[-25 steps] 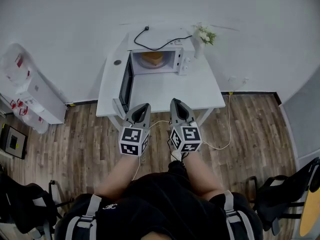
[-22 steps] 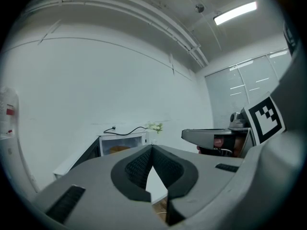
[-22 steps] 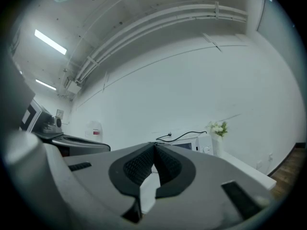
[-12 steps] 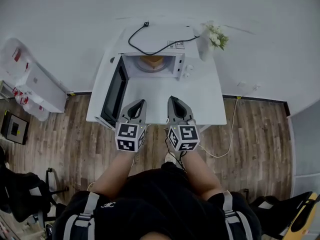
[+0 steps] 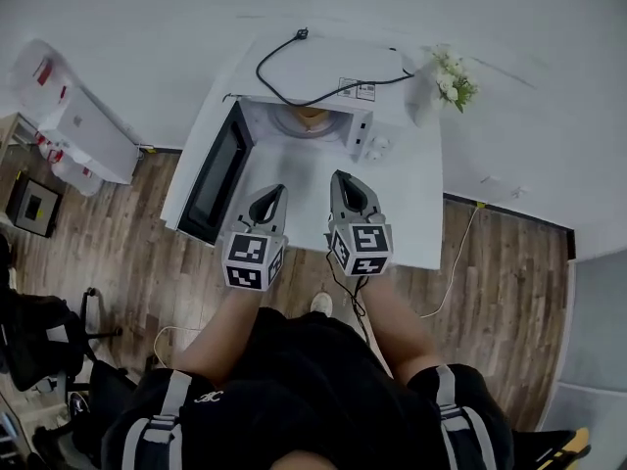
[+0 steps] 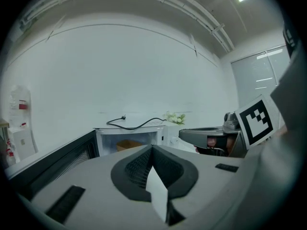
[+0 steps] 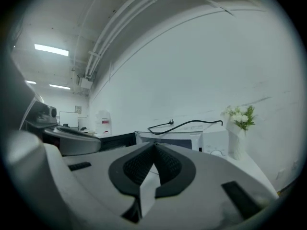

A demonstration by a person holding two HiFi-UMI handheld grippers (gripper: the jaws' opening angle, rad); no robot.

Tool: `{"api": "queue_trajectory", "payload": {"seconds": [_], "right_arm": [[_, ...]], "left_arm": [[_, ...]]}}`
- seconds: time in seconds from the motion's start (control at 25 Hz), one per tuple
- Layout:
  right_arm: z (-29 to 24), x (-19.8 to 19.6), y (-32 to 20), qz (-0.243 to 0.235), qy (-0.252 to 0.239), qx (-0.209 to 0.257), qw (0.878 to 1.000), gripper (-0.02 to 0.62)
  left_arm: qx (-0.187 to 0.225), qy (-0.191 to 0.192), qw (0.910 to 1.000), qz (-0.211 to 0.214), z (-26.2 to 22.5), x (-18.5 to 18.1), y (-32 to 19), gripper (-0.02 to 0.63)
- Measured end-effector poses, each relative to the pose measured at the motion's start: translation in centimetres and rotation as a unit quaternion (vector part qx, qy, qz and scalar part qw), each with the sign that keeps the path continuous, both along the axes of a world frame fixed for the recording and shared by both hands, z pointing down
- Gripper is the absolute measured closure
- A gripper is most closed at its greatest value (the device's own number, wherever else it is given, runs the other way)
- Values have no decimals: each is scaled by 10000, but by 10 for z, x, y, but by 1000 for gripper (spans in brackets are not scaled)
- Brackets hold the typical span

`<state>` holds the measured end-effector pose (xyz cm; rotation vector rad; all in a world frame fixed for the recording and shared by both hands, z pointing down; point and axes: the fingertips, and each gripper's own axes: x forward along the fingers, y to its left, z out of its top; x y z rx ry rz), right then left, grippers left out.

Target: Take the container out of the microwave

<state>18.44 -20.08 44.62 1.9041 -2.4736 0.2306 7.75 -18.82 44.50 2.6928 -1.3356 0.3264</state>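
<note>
The white microwave (image 5: pixel 328 76) stands at the back of a white table (image 5: pixel 411 204), its dark door (image 5: pixel 211 174) swung wide open to the left. Inside sits a tan container (image 5: pixel 312 117), also seen in the left gripper view as the container (image 6: pixel 127 144). My left gripper (image 5: pixel 278 190) and right gripper (image 5: pixel 341 176) hover side by side over the table's front part, short of the cavity. Both point at the opening. Both are shut with nothing held. The left gripper view shows the microwave (image 6: pixel 144 134) ahead; the right gripper view shows the microwave (image 7: pixel 192 139) too.
A black power cord (image 5: pixel 294 67) lies on the microwave's top. White flowers in a vase (image 5: pixel 449 74) stand at the table's right back corner. A white cabinet (image 5: pixel 73 125) is against the wall at left. Black chairs (image 5: pixel 39 341) sit on the wooden floor.
Both grippers have moved forward from over the floor to over the table, closer to the open microwave. The person has stepped nearer. Both jaws stayed shut.
</note>
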Motion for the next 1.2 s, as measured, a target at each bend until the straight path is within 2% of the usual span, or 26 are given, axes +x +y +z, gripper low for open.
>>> {"api": "queue_trajectory", "payload": {"seconds": [0.2,0.28,0.36,0.48,0.6,0.64,0.76,0.8,0.84,0.96,1.04,1.12,1.2], "right_arm": [[14,-9,-37,-261,737,-27,9969,592],[20,-16,-53,-425,1213,-46,9917,591],[27,-21,-70,-506,1895,-49,9806,591],[40,-29,-94,-534,3112,-29,9489,591],[58,-37,-116,-644,4203,43,9051,591],[65,-39,-124,-668,4631,87,8837,591],[91,-42,-148,-692,5880,159,8057,591],[101,-43,-156,-727,6120,108,7874,591],[109,-44,-164,-763,6267,54,7755,591],[126,-45,-183,-856,6520,-83,7533,591],[131,-45,-195,-910,6621,-227,7435,591],[134,-44,-206,-906,6608,-374,7441,590],[137,-43,-216,-881,6491,-524,7538,573]], "left_arm": [[-105,-52,9999,-117,11,-7,-22,601],[-95,-48,9999,-132,12,-10,-29,601],[-80,-18,9999,-144,12,-14,-35,601],[-46,9,9999,-151,12,-21,-44,601],[-45,60,9999,-155,12,-26,-53,601],[-52,81,9998,-167,12,-28,-55,601],[-68,126,9996,-227,14,-35,-64,601],[-68,140,9996,-244,14,-38,-67,601],[-61,147,9995,-254,14,-40,-69,601],[-39,131,9995,-275,14,-47,-74,601],[-47,131,9994,-304,14,-52,-78,601],[-68,132,9993,-339,16,-57,-82,601],[-86,125,9992,-376,17,-61,-86,601]]}}
